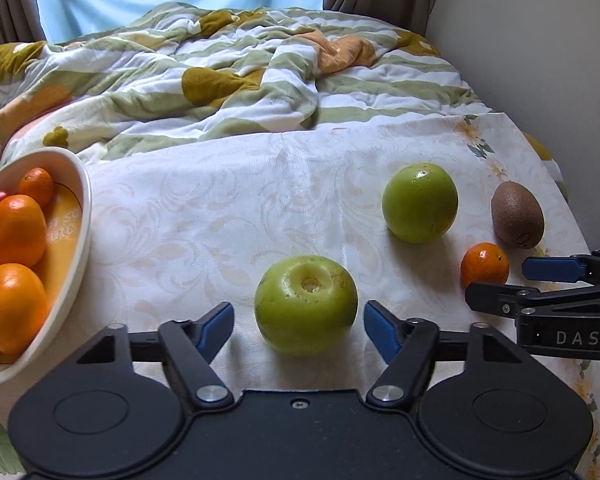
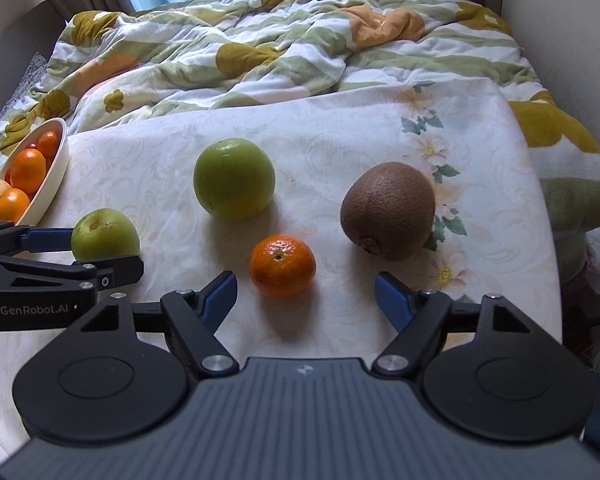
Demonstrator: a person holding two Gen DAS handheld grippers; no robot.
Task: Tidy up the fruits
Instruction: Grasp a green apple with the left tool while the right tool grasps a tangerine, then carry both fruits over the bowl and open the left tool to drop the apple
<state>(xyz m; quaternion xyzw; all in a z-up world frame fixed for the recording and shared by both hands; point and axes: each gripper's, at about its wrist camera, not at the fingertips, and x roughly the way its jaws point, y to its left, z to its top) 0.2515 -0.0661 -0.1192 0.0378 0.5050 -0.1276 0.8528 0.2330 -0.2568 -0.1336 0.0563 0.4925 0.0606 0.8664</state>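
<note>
**Both grippers straddle fruit on the cloth, neither one closed on it**

A green apple (image 1: 306, 306) lies stem hollow up on the pale patterned tablecloth (image 1: 220, 208), between the blue pads of the left gripper (image 1: 299, 330); its jaws stand apart, gaps showing on both sides. To the right, a small mandarin (image 2: 283, 266) sits just ahead of the right gripper (image 2: 306, 300), whose jaws are also apart, wider than the fruit. Farther back rest a second green apple (image 2: 234, 179) and, right of it, a kiwi (image 2: 388, 211). At the left edge a cream bowl (image 1: 85, 216) holds oranges. A rumpled striped blanket (image 1: 220, 72) lies beyond.
</note>
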